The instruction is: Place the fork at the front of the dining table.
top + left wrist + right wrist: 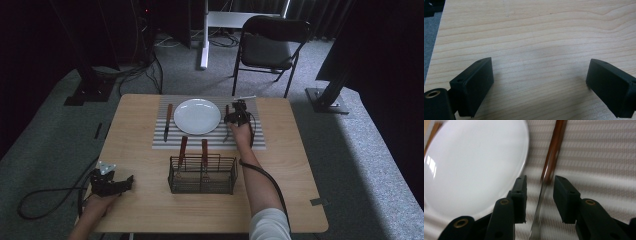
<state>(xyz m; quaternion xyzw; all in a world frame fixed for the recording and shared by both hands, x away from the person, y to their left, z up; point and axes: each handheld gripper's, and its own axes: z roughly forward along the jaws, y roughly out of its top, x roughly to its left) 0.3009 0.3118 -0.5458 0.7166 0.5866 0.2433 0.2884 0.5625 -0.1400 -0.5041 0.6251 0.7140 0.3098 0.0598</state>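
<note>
Straddling a wood-handled utensil (551,157) on the striped mat (599,157) just right of the white plate (474,165), the right gripper (539,195) stands narrowly parted, not gripping it. Near the worktop's (536,32) front left corner, the left gripper (539,82) rests wide apart on bare wood.

Got a black folding chair (270,47) sitting on the grey carpet (350,150) just past the far right of the bench (285,165). Left of that, seeing a white desk leg (204,45) with a tangle of cables (145,70) trailing over the floor nearby. Also spotting two black stand bases, one off the far left corner (90,92) and one off the far right (327,100). Dark curtains (320,12) way at the back. Can make out a small bit of grey tape (318,202) on the near right edge of the bench too.
</note>
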